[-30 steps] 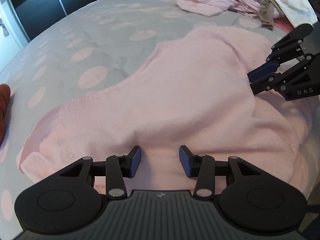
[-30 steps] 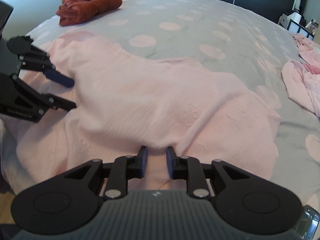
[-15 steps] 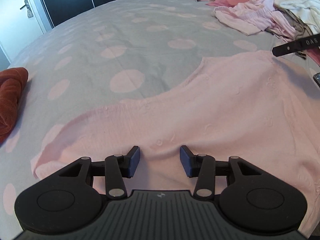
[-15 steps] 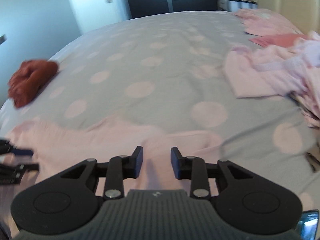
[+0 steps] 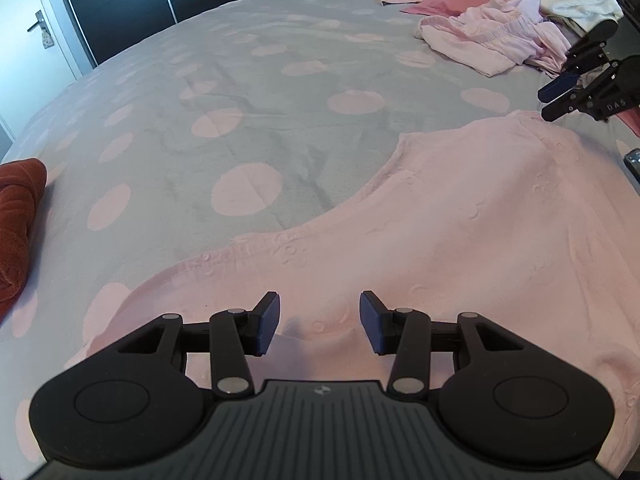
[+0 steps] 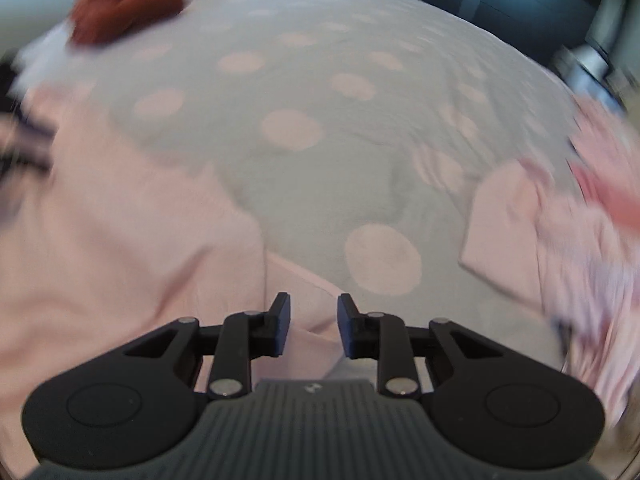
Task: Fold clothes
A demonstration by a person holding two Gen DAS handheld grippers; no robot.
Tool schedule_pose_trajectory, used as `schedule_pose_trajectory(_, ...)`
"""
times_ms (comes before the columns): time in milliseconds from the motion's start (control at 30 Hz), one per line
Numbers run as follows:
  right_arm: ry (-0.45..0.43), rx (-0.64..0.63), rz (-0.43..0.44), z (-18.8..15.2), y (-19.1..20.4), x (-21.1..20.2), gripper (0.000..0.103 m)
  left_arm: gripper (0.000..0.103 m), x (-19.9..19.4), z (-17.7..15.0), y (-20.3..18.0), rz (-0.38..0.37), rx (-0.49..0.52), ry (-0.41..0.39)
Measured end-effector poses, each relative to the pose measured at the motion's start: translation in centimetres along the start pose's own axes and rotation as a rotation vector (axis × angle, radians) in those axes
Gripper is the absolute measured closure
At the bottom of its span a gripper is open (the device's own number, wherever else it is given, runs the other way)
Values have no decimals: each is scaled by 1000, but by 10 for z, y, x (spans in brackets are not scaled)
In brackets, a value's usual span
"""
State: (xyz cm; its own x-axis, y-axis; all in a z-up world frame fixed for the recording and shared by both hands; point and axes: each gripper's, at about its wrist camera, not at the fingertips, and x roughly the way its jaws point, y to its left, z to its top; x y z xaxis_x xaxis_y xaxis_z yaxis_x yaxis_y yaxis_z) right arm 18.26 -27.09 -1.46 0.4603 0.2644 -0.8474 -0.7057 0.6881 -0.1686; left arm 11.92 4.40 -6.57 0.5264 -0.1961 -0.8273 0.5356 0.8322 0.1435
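A pale pink garment (image 5: 460, 232) lies spread flat on the near part of a bed with a grey cover (image 5: 248, 92) dotted with pink circles, its curved edge running from the lower left up toward the right in the left wrist view. The left tongs (image 5: 319, 322) hang just above the garment's near part with their blue pads well spread and nothing pinched between them. The right tongs (image 6: 313, 324) are over a corner of the same garment (image 6: 120, 240); their jaws are closing, a gap shows between the pads, and pink cloth lies below that gap, not gripped. The right wrist view is smeared with blur, so fine detail there cannot be told. From the left camera the right tongs (image 5: 560, 92) appear at the right edge, beyond the garment's far corner, and the letters "DAS" are readable on their black body. A rust-red folded cloth (image 5: 18, 224) sits at the bed's left edge. A heap of pink and white clothes (image 5: 512, 36) lies at the far right.
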Motion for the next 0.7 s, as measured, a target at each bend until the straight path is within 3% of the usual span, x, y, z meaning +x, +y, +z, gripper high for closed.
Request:
schedule_pose_trajectory(200, 124, -373, 95, -3, 9, 11, 75, 61, 1, 4, -9, -23, 22, 0)
schedule_pose_trajectory(367, 136, -564, 148, 7, 15, 12, 66, 61, 8, 3, -15, -27, 67, 19)
schedule_pose_trajectory(467, 167, -640, 208, 15, 21, 17, 67, 61, 11, 2, -15, -24, 73, 26)
schedule_pose_trajectory(533, 202, -655, 245, 18, 23, 21, 74, 61, 12, 3, -14, -26, 69, 30)
schedule_pose_trajectory(600, 232, -658, 271, 21, 24, 25, 98, 61, 12, 3, -13, -26, 67, 30)
schedule_pose_trajectory(700, 226, -611, 254, 21, 16, 22, 100, 61, 12, 2, -13, -28, 67, 29)
